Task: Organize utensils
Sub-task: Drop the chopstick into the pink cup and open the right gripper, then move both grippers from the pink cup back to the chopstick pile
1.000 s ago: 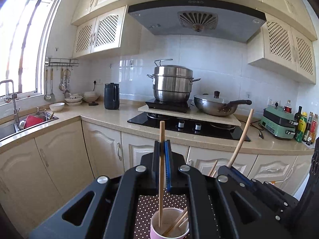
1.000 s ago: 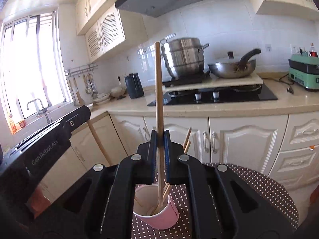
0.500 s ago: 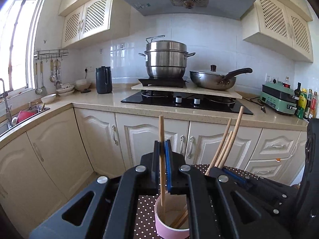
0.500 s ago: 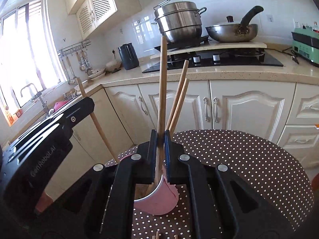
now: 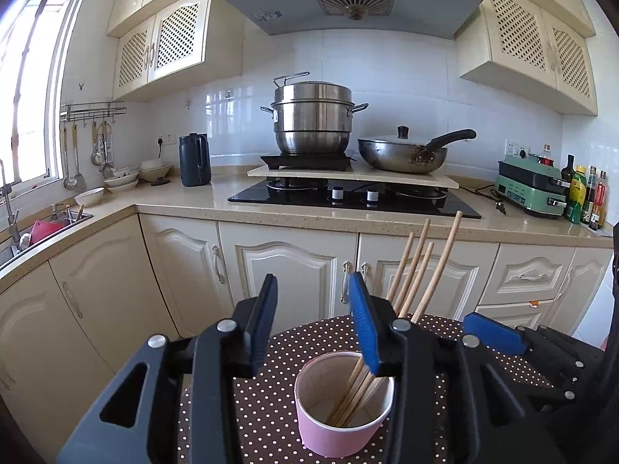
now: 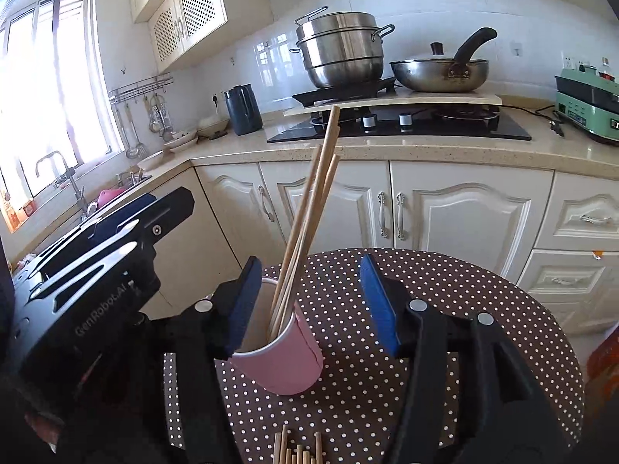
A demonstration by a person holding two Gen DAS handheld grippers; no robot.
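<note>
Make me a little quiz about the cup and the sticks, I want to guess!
1. True or false: the pink cup lies on its side.
2. How many chopsticks stand in the cup?
3. Which is gripping a chopstick? A left gripper B right gripper C neither

Key
1. False, it stands upright on the dotted table.
2. Four.
3. C, both have fingers opening with nothing gripped between them.
</note>
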